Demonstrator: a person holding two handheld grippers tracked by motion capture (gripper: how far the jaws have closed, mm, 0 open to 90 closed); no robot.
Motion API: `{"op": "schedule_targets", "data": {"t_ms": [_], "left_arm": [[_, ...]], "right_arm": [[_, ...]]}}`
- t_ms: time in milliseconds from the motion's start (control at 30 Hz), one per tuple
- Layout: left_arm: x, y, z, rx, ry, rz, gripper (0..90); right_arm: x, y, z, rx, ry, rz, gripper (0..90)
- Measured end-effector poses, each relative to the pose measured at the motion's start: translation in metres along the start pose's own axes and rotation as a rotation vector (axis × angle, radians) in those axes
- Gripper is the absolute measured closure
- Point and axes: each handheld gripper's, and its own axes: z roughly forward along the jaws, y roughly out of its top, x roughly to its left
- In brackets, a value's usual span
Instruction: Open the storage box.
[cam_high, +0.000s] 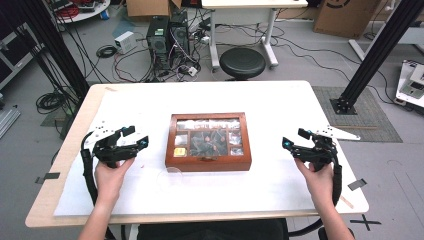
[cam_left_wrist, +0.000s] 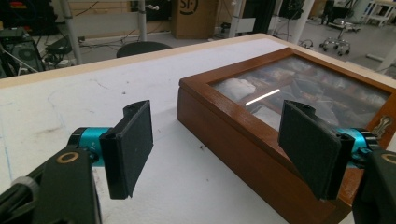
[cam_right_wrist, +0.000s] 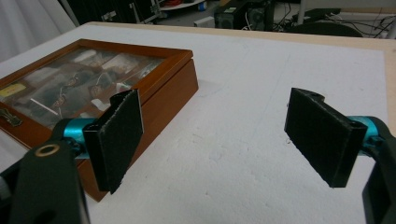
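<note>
Both claws are held wide open with nothing between the pads: left gripper (cam_high: 134, 136) and right gripper (cam_high: 294, 138) flank the wooden box (cam_high: 208, 141), well apart from it, mid-table (cam_high: 280, 100). Box contents are blurred behind the glass lid (cam_left_wrist: 299, 91), latch (cam_right_wrist: 10, 117) closed. A black stool (cam_high: 242, 62) and computer towers (cam_high: 168, 37) are seen beyond the table.

A white counter (cam_high: 280, 100) with a pale wooden edge stands on a grey floor (cam_high: 310, 55). Behind it sit a round black stool (cam_high: 242, 62), two dark computer towers (cam_high: 167, 37) amid tangled cables (cam_high: 127, 62), a white desk (cam_high: 245, 20) and cardboard boxes (cam_high: 345, 15). Black frame posts (cam_high: 377, 52) rise at both sides.
</note>
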Motion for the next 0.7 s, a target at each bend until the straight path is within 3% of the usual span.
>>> {"op": "schedule_targets", "data": {"t_ms": [133,367,533,700], "left_arm": [[-0.002,0.0,0.001,0.013,0.005,0.041,26.4],[-0.011,0.001,0.003,0.028,-0.031,0.096,29.6],[-0.012,0.0,0.007,0.053,-0.088,0.069,29.9],[-0.016,-0.001,0.01,0.083,-0.151,0.089,34.5]], "right_arm": [[-0.002,-0.001,-0.001,-0.002,-0.006,0.001,19.8],[-0.005,-0.001,-0.001,-0.007,-0.028,0.008,19.8],[-0.006,-0.002,-0.001,-0.005,-0.035,0.009,19.8],[-0.006,-0.002,-0.001,-0.003,-0.034,0.01,19.8]]}}
